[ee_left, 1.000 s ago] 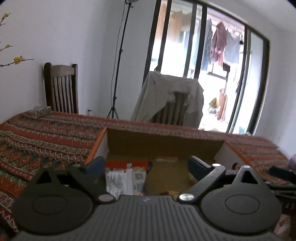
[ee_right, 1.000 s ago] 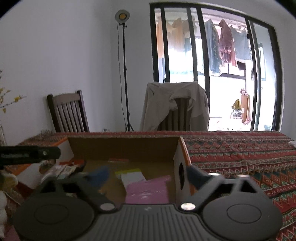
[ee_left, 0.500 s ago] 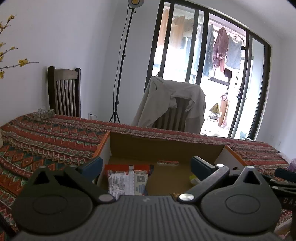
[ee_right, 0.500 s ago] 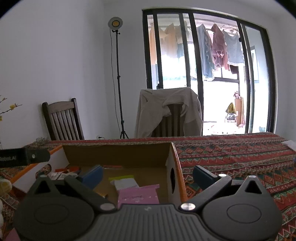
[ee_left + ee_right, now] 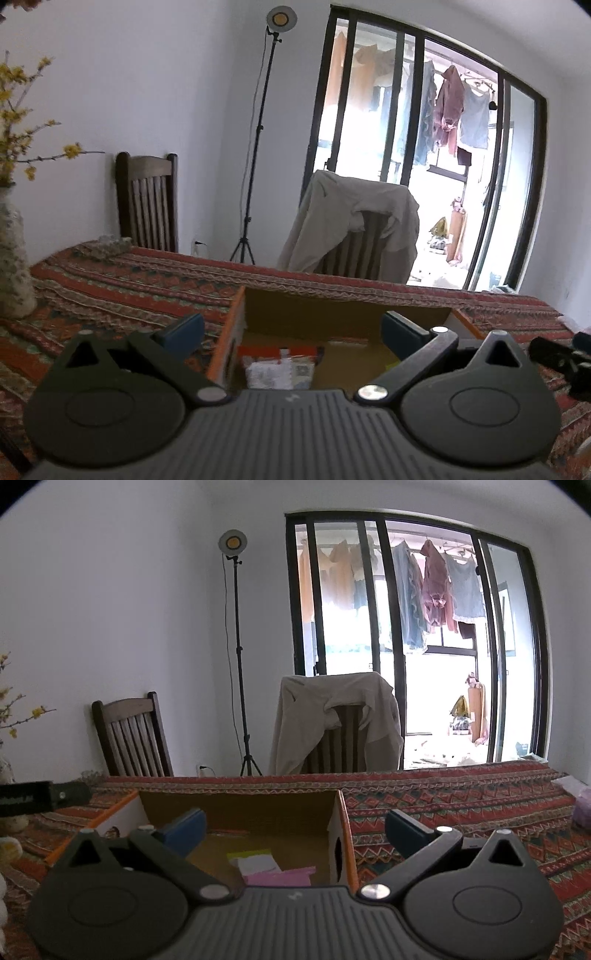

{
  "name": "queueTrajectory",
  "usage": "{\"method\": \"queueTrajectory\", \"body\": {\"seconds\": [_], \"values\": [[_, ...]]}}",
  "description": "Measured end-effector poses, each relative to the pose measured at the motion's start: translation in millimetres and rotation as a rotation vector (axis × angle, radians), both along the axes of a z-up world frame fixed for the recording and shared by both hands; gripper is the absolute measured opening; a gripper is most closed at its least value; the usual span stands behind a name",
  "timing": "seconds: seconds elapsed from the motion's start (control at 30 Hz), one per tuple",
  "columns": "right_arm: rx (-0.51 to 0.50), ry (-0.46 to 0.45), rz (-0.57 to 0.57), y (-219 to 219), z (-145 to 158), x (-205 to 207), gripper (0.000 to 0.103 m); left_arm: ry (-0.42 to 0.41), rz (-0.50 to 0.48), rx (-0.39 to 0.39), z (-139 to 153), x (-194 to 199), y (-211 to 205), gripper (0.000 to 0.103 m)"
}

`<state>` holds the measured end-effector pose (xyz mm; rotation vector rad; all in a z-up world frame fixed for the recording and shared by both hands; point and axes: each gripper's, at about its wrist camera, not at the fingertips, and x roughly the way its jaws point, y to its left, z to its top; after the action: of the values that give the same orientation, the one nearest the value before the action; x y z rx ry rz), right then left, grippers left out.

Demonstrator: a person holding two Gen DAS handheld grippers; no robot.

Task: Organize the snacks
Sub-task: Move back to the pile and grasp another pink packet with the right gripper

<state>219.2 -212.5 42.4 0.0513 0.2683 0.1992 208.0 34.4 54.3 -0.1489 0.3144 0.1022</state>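
An open cardboard box (image 5: 343, 306) with orange-and-white outer sides sits on the patterned tablecloth. Inside it lie a white printed snack packet (image 5: 279, 374) and a red packet (image 5: 275, 350) at the left end. The right wrist view shows the same box (image 5: 236, 806) holding a pink packet (image 5: 280, 878) and a white-and-yellow packet (image 5: 256, 862). My left gripper (image 5: 291, 330) hovers open and empty above the box's near left part. My right gripper (image 5: 295, 827) is open and empty over the box's right wall. The box's near part is hidden behind both gripper bodies.
A pale vase (image 5: 13, 266) with yellow-flowered branches stands at the table's left. Beyond the far table edge are a dark wooden chair (image 5: 147, 206), a chair draped with a beige jacket (image 5: 354, 225) and a light stand (image 5: 255, 147). The patterned tablecloth (image 5: 461, 805) stretches right of the box.
Both grippers have risen and drawn back from the box, so the box sits lower and smaller in both views. Both stay open and empty.
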Motion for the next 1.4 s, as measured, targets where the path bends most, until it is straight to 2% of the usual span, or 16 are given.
{"method": "queueTrajectory", "body": {"seconds": [0.33, 0.47, 0.63, 0.83, 0.97, 1.13, 1.4], "values": [[-0.023, 0.077, -0.016, -13, -13, -37, 0.103, 0.038, 0.001, 0.014, -6, -51, 20, 0.103], [-0.054, 0.096, -0.02, -17, -22, -57, 0.103, 0.053, -0.004, -0.003, -14, -70, 25, 0.103], [-0.074, 0.122, -0.032, -26, -34, -81, 0.103, 0.111, -0.032, -0.045, -35, -84, 28, 0.103], [-0.1, 0.148, -0.046, -31, -49, -101, 0.103, 0.132, -0.015, -0.068, -58, -88, 31, 0.103], [-0.101, 0.169, -0.053, -34, -57, -106, 0.103, 0.145, -0.002, -0.064, -66, -89, 33, 0.103], [-0.086, 0.188, -0.065, -42, -63, -108, 0.103, 0.111, 0.009, -0.065, -64, -95, 34, 0.103], [-0.062, 0.23, -0.087, -51, -68, -91, 0.103, 0.117, -0.003, -0.078, -64, -93, 35, 0.103]]}}
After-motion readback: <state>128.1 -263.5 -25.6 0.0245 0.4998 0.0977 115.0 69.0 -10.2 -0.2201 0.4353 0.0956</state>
